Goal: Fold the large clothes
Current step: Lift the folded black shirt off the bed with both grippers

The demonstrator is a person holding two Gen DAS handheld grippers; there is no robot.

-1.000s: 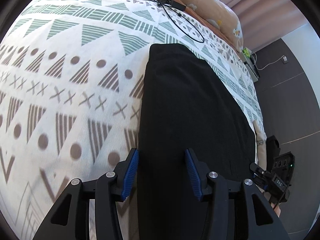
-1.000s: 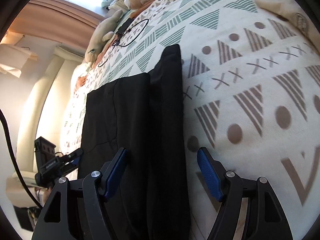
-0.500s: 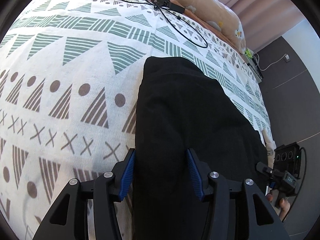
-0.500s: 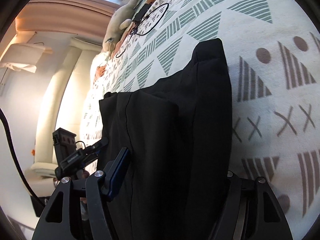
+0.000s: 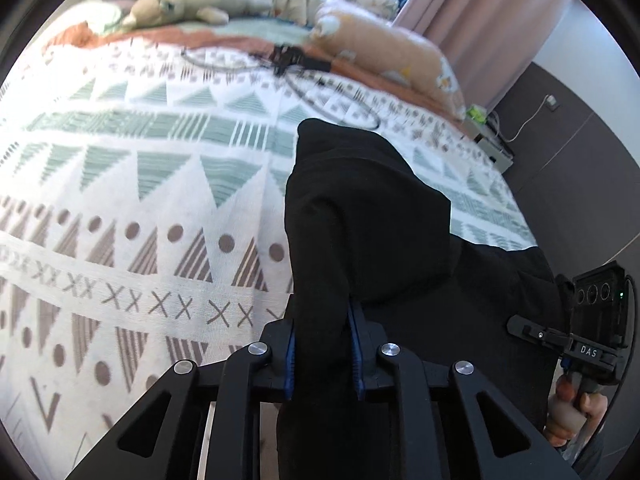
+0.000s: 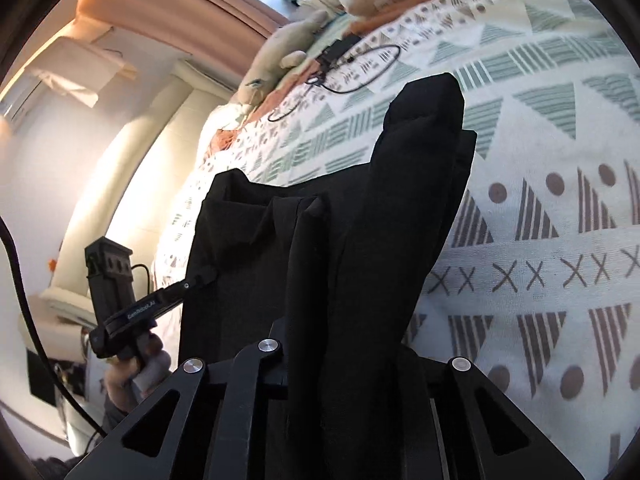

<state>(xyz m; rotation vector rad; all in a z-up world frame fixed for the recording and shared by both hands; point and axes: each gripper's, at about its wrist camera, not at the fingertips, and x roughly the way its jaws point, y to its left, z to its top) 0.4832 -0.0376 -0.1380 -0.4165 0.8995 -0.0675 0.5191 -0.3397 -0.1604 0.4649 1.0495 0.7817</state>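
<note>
A large black garment (image 5: 368, 216) lies on a patterned bedspread (image 5: 140, 200), its near end lifted into a fold. My left gripper (image 5: 322, 354) is shut on the garment's near edge, with cloth bunched between the blue pads. My right gripper (image 6: 344, 364) is shut on the same garment (image 6: 360, 240); its pads are hidden by the cloth. Each gripper also shows in the other's view, at the garment's opposite side: the right one (image 5: 532, 330) and the left one (image 6: 200, 280).
A black cable with a small device (image 5: 292, 60) lies on the bedspread beyond the garment. Plush toys and pillows (image 5: 380, 48) line the far end of the bed. Curtains and a dark floor (image 5: 580, 168) are to the right.
Both grippers closed on the garment's near edge and lifted it, so the cloth now stands up in a fold. Both views tilted up toward the head of the bed.
</note>
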